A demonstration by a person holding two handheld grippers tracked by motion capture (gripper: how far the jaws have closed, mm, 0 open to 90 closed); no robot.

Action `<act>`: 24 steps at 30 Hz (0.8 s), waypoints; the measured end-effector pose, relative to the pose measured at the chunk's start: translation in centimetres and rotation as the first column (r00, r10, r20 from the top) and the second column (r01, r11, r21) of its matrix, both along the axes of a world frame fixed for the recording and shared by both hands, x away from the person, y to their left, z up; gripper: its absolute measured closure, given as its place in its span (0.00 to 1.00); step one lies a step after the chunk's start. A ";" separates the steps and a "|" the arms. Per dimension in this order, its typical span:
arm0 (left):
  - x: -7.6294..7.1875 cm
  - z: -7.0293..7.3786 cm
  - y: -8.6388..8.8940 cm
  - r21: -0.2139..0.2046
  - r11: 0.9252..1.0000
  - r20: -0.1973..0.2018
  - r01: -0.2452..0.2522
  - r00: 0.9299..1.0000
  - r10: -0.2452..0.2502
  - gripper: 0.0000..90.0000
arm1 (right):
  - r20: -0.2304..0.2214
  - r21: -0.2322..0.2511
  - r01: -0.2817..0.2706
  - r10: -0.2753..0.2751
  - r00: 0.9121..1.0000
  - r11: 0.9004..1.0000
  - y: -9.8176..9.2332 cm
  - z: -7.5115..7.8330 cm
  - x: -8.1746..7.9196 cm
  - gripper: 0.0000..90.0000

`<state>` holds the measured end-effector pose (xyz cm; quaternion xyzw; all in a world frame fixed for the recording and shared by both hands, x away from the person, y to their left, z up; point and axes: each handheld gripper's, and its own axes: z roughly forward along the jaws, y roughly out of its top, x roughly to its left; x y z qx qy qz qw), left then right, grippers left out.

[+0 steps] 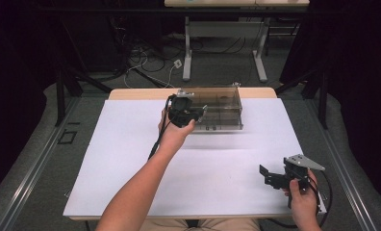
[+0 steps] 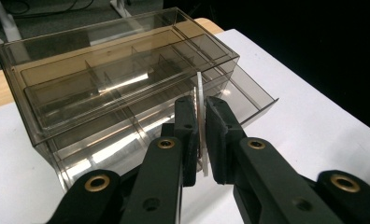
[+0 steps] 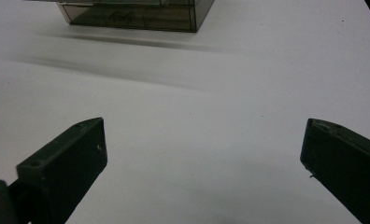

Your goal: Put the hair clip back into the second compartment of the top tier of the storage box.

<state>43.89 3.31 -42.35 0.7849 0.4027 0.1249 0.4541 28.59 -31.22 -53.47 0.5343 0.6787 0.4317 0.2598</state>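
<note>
- Pinching fingers of the left gripper clamp a thin silvery disc edge-on between their pads, and the disc stands upright with its top rim poking above the fingertips.
- Spread wide apart, the fingers of the right gripper have nothing between them but bare white surface.
- Beneath everything, the white table carries the smoky clear drawer box near its far edge, and that box is the landmark for the rest.
- Inside the box, thin dividers split the trays into small compartments, and its bottom drawer is pulled partly out toward the near side.
- At the box's near left corner in the high view, the left gripper hovers just in front of it, so the disc sits close to the box's front, above the pulled drawer.
- Well apart from the box, toward the near right corner of the table, the right gripper is held low in the person's hand.
</note>
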 end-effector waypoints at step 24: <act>1.5 -2.5 -1.9 0.013 1.000 0.004 -0.016 1.000 0.016 0.93 | -0.011 0.002 -0.006 0.006 1.000 1.000 0.2 -0.1 0.1 0.00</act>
